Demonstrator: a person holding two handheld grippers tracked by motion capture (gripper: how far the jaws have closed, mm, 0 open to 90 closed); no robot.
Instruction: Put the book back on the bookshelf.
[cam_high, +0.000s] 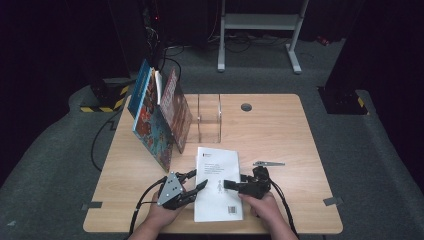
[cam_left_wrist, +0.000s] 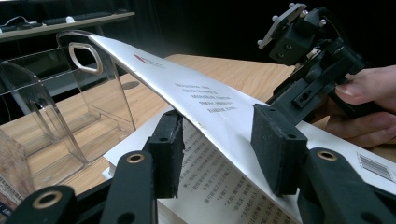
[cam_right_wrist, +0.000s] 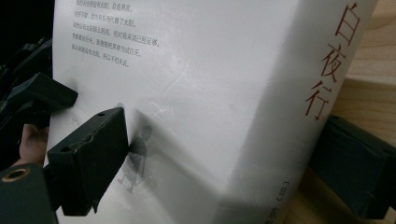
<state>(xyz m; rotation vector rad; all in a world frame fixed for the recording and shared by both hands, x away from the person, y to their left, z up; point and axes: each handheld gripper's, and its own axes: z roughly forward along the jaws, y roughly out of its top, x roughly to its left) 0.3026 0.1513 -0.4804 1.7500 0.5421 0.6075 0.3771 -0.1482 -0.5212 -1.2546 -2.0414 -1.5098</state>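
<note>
You are working on the white paperback book (cam_high: 218, 184), which lies flat near the front edge of the wooden table (cam_high: 280, 135), between your two hands. The left gripper (cam_high: 199, 180) has its jaws part-spread astride the lifted front cover (cam_left_wrist: 196, 98): in the left gripper view one pad (cam_left_wrist: 169, 151) sits under the cover against the printed page, the other pad (cam_left_wrist: 276, 149) rests on top. Whether both pads actually press the cover cannot be told from these views, so confirm the pinch before you raise it further. The right gripper (cam_high: 231, 184) straddles the spine side of the book (cam_right_wrist: 261, 102); one jaw lies on the cover and the other against the table beside the spine, gripping or bracing the block. Keep this gripper steady so the book does not slide toward the table edge. Lift the cover in an arc about the spine, not straight up, to avoid creasing the bowed sheet. Keep the lower pad off the printed page so that only the cover rises. The clear acrylic book stand (cam_high: 209, 119) stands farther back at the table's middle, with the colourful upright books (cam_high: 160, 112) leaning just to its left; give both clearance if you move the book toward them. The small grey tool (cam_high: 268, 163) beside the right hand is apart from the work and needs no attention.
</note>
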